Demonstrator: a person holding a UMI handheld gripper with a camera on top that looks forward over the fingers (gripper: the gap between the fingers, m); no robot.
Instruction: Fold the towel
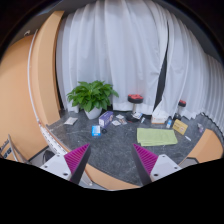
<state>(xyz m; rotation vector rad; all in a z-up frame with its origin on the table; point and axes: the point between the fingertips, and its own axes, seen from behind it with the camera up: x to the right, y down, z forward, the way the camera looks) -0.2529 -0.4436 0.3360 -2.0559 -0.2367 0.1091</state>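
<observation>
The gripper (112, 160) hangs above the near edge of a dark desk (120, 140), its magenta pads (77, 156) spread wide apart with nothing between them. Beyond the fingers, toward the right, a light green towel (156, 136) lies flat on the desk. Farther back stand small boxes (103, 122), a leafy potted plant (92, 97), and white curtains (130, 50).

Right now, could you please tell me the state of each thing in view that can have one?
tongs: open, holding nothing, raised well back from the table.
towel: light green, lying flat on the dark table, beyond the tongs, not yet touched.
curtains: white, drawn closed behind the table.
potted plant: upright at the table's far side.
</observation>
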